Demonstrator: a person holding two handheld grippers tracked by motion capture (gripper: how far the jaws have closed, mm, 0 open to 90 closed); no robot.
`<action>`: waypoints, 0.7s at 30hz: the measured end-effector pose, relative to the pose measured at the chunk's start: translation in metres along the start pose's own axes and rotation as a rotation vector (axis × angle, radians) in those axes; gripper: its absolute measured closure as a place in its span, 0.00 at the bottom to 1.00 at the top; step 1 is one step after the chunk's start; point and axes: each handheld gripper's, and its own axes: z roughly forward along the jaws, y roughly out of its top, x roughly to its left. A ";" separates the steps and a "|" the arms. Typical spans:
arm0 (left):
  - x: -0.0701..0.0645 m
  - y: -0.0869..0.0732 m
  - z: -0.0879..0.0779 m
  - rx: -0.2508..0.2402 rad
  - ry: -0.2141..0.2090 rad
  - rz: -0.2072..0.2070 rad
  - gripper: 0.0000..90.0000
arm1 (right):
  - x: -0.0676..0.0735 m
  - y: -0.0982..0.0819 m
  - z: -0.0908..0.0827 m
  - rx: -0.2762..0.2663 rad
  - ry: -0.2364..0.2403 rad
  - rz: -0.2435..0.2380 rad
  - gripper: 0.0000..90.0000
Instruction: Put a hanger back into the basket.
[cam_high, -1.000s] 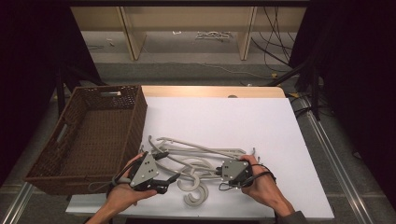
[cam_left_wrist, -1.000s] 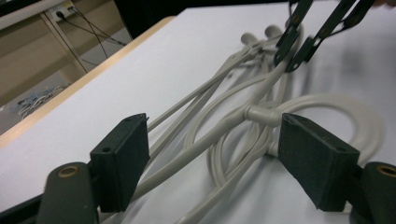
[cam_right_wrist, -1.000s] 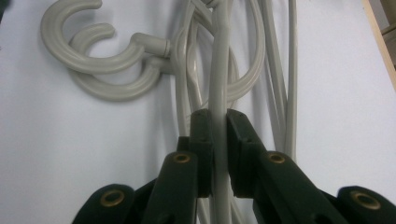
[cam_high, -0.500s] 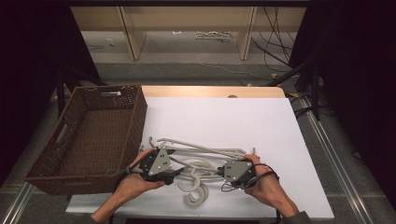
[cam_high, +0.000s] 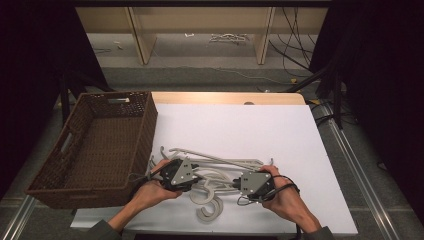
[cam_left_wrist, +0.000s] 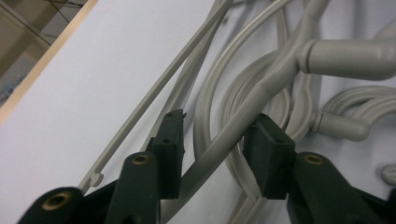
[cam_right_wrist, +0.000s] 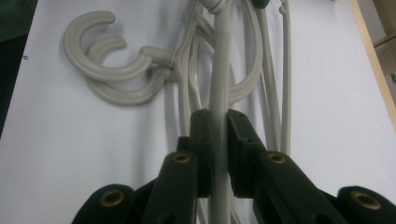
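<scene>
- The right gripper (cam_high: 239, 185) is clamped tight on one grey arm of a hanger (cam_right_wrist: 219, 93). Its two black jaws press on that arm from both sides.
- A hand (cam_high: 287, 200) holds this gripper near the front edge of the white board (cam_high: 250, 125), a bit right of the middle.
- The left gripper (cam_high: 192, 176) sits over the other end of the same pile. Another hand (cam_high: 152, 190) holds it, close to the front left corner of the board.
- Its jaws have just been closing. A grey hanger arm (cam_left_wrist: 219, 140) runs between them on a slant. It touches the jaw on the left of the left gripper view, down low. There is a gap between it and the other jaw, so the grip is not tight yet.
- The hangers (cam_high: 215, 167) lie in a tangled heap between the two grippers, flat on the board by its front edge. They are all pale grey plastic.
- Two round hooks (cam_high: 210, 202) stick out of the heap toward the front edge, one just beside the other.
- A long thin bar (cam_high: 220, 159) of one hanger runs along the far side of the heap.
- A brown woven basket (cam_high: 145, 125) stands at the left edge of the board, just beside the heap. The left hand is near its front corner.
- The far half of the board is bare white.
</scene>
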 end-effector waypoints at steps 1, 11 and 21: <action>-0.001 0.004 -0.001 0.014 0.003 0.064 0.71 | 0.000 0.000 0.000 0.002 -0.001 -0.003 0.91; 0.003 0.026 -0.012 0.003 0.032 0.238 0.80 | -0.009 -0.006 -0.008 -0.021 -0.088 0.007 0.86; 0.022 0.046 -0.025 -0.011 0.080 0.320 0.86 | -0.012 -0.007 -0.014 -0.106 -0.231 0.177 0.57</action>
